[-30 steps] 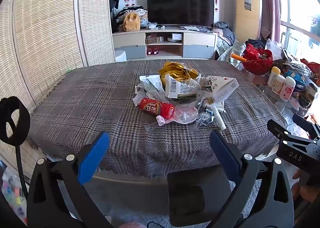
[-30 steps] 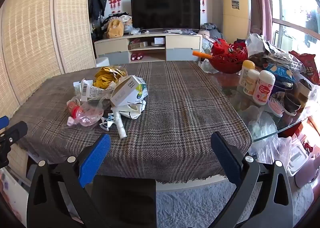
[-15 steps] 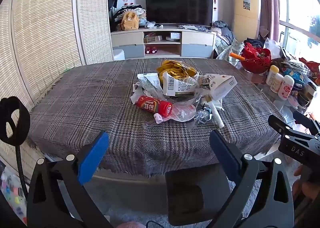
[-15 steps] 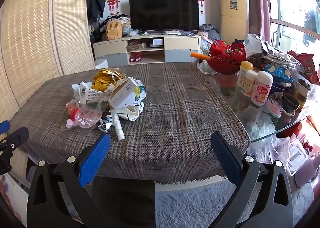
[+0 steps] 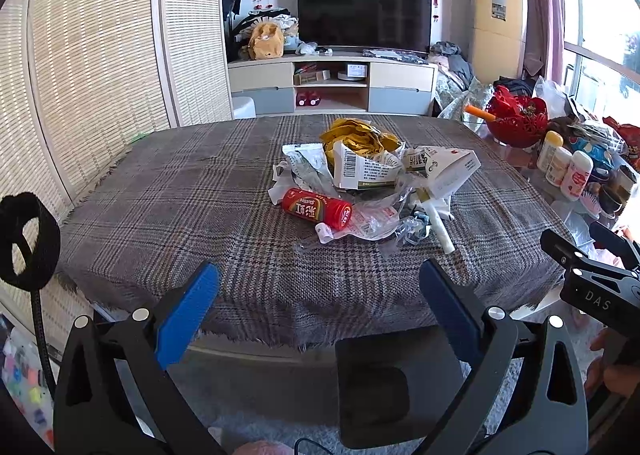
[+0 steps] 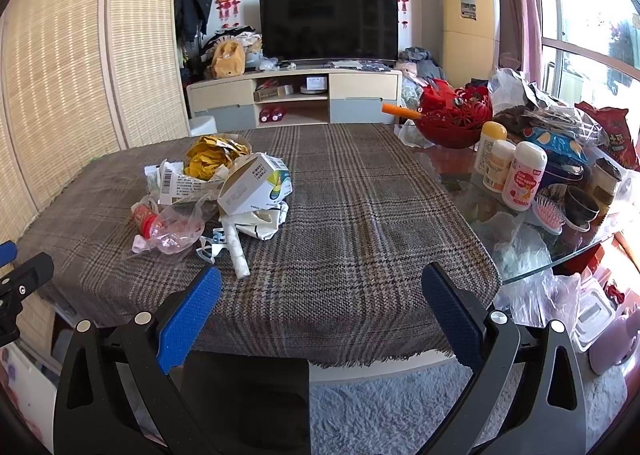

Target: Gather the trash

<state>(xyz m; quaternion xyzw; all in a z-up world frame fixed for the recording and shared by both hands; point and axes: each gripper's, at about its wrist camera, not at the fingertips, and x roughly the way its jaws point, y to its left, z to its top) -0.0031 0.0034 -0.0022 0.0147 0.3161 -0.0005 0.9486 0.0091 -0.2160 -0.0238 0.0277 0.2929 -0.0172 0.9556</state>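
A heap of trash lies on the plaid tablecloth [image 5: 180, 207]: a red tube can [image 5: 317, 209], crumpled yellow wrapper [image 5: 358, 135], white barcoded packaging [image 5: 366, 171], a white carton [image 5: 450, 171], clear plastic film [image 5: 376, 221] and a white roll [image 5: 438, 227]. The heap also shows in the right wrist view, with the carton [image 6: 254, 185] and the roll [image 6: 236, 251]. My left gripper [image 5: 320, 287] is open and empty, at the table's near edge, short of the heap. My right gripper [image 6: 322, 291] is open and empty, right of the heap.
A red bowl [image 6: 454, 121], several bottles [image 6: 524, 181], a pink brush [image 6: 550, 213] and snack bags crowd the glass table part at the right. A dark chair back [image 5: 376, 383] stands below the near edge. TV cabinet [image 6: 296, 95] stands behind.
Both grippers have moved slightly forward and up towards the table; the trash heap looks a little nearer. Both stay open.
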